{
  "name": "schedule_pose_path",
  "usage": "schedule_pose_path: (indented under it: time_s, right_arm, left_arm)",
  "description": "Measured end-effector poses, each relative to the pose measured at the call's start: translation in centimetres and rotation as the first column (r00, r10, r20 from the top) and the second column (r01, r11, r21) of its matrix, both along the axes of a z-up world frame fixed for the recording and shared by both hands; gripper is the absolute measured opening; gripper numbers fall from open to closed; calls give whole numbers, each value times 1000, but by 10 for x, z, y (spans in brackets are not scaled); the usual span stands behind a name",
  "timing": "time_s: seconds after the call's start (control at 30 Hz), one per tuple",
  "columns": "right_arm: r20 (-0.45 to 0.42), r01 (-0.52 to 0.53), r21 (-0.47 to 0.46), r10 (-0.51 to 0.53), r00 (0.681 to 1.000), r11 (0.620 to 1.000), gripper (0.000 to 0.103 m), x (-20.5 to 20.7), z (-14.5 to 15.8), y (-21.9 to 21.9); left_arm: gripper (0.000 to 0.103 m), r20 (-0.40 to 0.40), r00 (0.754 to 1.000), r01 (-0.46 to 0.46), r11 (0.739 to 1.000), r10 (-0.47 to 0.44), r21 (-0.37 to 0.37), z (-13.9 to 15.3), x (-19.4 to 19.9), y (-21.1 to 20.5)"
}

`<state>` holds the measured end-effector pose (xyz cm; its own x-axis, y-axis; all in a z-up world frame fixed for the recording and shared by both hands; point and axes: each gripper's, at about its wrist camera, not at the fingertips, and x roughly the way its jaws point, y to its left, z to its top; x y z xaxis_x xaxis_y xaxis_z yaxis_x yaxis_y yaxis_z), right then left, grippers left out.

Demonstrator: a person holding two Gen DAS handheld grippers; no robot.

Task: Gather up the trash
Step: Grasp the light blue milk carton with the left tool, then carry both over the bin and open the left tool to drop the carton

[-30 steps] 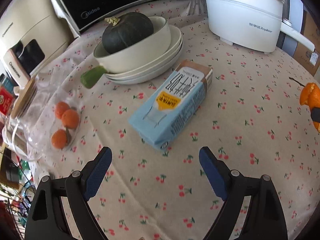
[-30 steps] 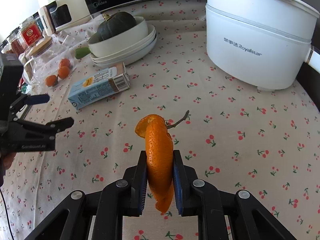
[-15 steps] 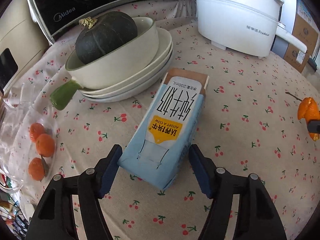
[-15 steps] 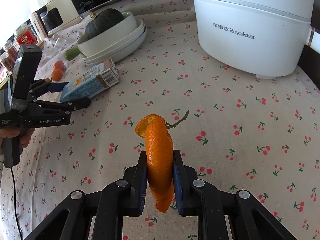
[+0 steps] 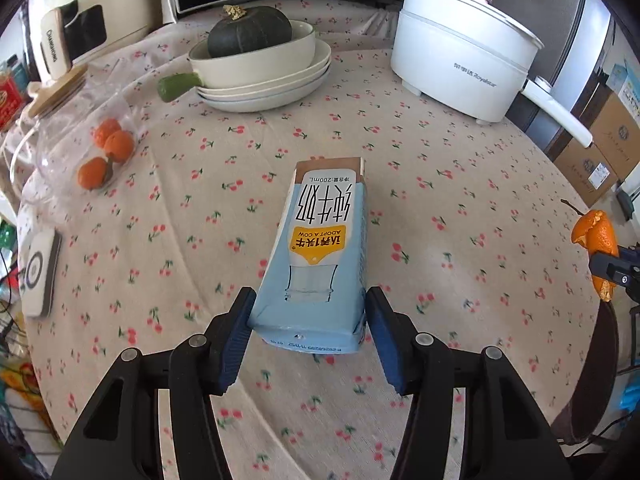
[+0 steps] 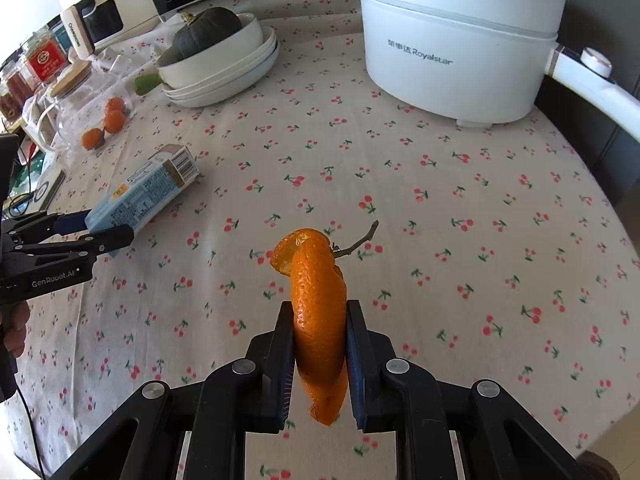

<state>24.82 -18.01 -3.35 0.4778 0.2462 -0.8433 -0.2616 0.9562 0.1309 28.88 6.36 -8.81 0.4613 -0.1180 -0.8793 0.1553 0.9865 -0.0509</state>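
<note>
A light blue milk carton (image 5: 320, 232) lies flat on the cherry-print tablecloth (image 5: 440, 200), its near end between the fingers of my left gripper (image 5: 310, 300). The jaws are closing, and the blue pads stand right at the carton's two sides without clearly pressing. The right wrist view shows the same carton (image 6: 148, 188) at the left, with the left gripper (image 6: 100, 228) straddling its end. My right gripper (image 6: 320, 312) is shut on a curled strip of orange peel (image 6: 316, 280) held above the cloth. A thin stem sticks out of the peel's top.
A white electric pot (image 5: 460, 60) with a long handle stands at the back right. Stacked cream dishes (image 5: 272, 88) hold a dark green squash. A glass jar (image 5: 80, 136) with small oranges lies at the left, beside a white device (image 5: 38, 272). Cardboard boxes stand beyond the table's right edge.
My left gripper has moved forward over the carton's near end and narrowed around it. The right gripper has shifted a little, still holding the peel.
</note>
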Motion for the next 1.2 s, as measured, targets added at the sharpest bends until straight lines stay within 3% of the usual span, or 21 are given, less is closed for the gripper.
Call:
schedule_pose_path:
  time_s: [0.5, 0.8, 0.93, 1.2]
  right_arm:
    - [-28, 75, 7, -75, 997, 997, 20, -120, 23, -31]
    - [-65, 170, 56, -166, 984, 984, 20, -162, 13, -67]
    - [-40, 179, 42, -177, 983, 983, 20, -175, 16, -78]
    - [-39, 234, 7, -234, 971, 972, 20, -193, 11, -111]
  left_arm:
    - [57, -33, 999, -42, 998, 40, -54, 27, -127, -13]
    - [57, -23, 1000, -14, 999, 13, -51, 33, -163, -21]
    - [57, -23, 1000, 8, 998, -9, -54, 33, -172, -30]
    - [57, -18, 992, 126, 990, -128, -68, 35, -190, -77]
